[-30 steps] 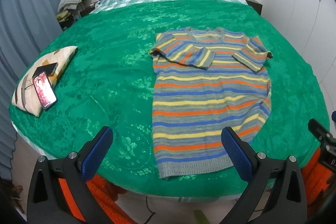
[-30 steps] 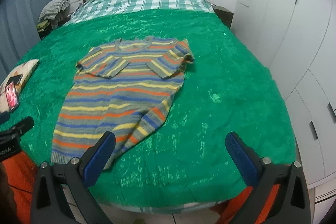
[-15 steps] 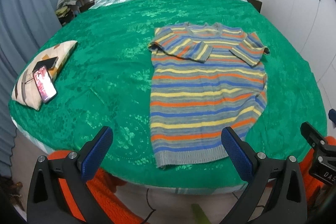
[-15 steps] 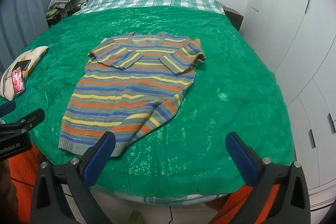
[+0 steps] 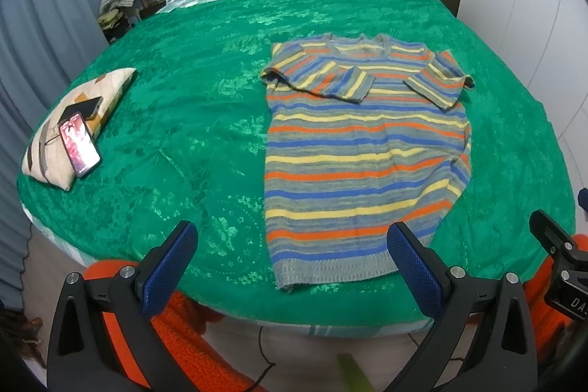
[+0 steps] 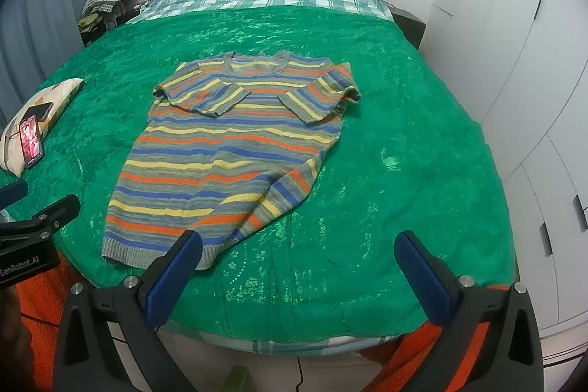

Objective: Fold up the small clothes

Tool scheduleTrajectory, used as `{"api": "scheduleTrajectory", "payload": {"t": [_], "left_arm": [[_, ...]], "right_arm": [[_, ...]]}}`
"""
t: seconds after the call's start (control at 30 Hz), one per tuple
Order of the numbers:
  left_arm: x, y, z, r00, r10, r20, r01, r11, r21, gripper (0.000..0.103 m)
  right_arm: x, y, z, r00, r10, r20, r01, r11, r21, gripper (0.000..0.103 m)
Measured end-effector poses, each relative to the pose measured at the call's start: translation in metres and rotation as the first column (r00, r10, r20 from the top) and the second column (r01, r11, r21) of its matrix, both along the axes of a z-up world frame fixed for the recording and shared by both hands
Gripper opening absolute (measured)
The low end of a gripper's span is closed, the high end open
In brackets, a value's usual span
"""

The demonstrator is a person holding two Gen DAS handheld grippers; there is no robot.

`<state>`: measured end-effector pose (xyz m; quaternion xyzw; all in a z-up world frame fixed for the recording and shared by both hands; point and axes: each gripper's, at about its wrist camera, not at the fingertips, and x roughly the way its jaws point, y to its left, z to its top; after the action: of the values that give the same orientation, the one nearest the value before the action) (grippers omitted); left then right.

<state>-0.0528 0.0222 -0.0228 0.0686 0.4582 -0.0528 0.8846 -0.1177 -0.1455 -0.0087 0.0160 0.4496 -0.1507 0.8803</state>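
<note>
Both tongs (image 5: 292,247) (image 6: 297,256), wide open and empty, have seemingly backed off the striped sweater (image 5: 364,149).

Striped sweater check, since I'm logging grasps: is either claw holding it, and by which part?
Nothing is held. The left claw and right claw are both open, above the bed's near edge, and the striped knit sweater lies flat, sleeves folded in.

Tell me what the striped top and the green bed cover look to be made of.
Striped top: seemingly a knit, matte and slightly fuzzy, with a ribbed grey hem and collar. Green bed cover: probably a crushed velvet or similar pile fabric, since it shows a patchy sheen and embossed flower patterns. Exact fibres cannot be told.
</note>
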Motion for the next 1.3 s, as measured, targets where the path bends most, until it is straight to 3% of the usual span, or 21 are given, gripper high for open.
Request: {"api": "scheduleTrajectory", "payload": {"t": [0.67,0.83,0.9,0.97,1.03,1.1,1.13,1.23,1.3], "left_arm": [[0.001,0.000,-0.007,1.000,-0.005,-0.022,0.005,1.000,0.000,0.103],[0.013,0.004,-0.021,0.997,-0.070,-0.033,0.071,0.997,0.023,0.103],[0.029,0.018,-0.044,0.993,-0.069,-0.100,0.073,0.997,0.037,0.103],[0.050,0.045,-0.077,0.977,-0.008,-0.215,0.007,1.000,-0.007,0.103],[0.062,0.064,-0.100,0.957,0.041,-0.286,-0.052,0.998,-0.031,0.102],[0.069,0.072,-0.119,0.942,0.055,-0.330,-0.078,0.995,-0.057,0.102],[0.072,0.071,-0.128,0.936,0.044,-0.348,-0.075,0.994,-0.075,0.102],[0.072,0.059,-0.150,0.923,0.024,-0.383,-0.058,0.995,-0.078,0.098],[0.067,0.047,-0.155,0.932,0.006,-0.364,-0.023,0.999,-0.044,0.083]], "right_arm": [[0.001,0.007,-0.007,1.000,0.020,-0.020,-0.020,1.000,0.015,0.103],[0.006,-0.004,-0.011,0.998,0.063,0.013,-0.063,0.997,0.039,0.103],[0.012,-0.027,-0.022,0.993,0.099,0.067,-0.103,0.993,0.056,0.103],[0.022,-0.052,-0.041,0.998,0.066,0.025,-0.067,0.996,0.056,0.103],[0.037,-0.080,-0.069,0.997,0.047,-0.069,-0.039,0.993,0.115,0.103],[0.048,-0.099,-0.090,0.995,0.045,-0.092,-0.023,0.971,0.237,0.102],[0.053,-0.104,-0.097,0.995,0.038,-0.089,-0.011,0.958,0.287,0.097],[0.078,-0.111,-0.125,0.996,0.016,-0.085,0.025,0.888,0.459,0.068],[0.093,-0.110,-0.146,0.996,-0.013,-0.084,0.058,0.825,0.563,0.056]]}}
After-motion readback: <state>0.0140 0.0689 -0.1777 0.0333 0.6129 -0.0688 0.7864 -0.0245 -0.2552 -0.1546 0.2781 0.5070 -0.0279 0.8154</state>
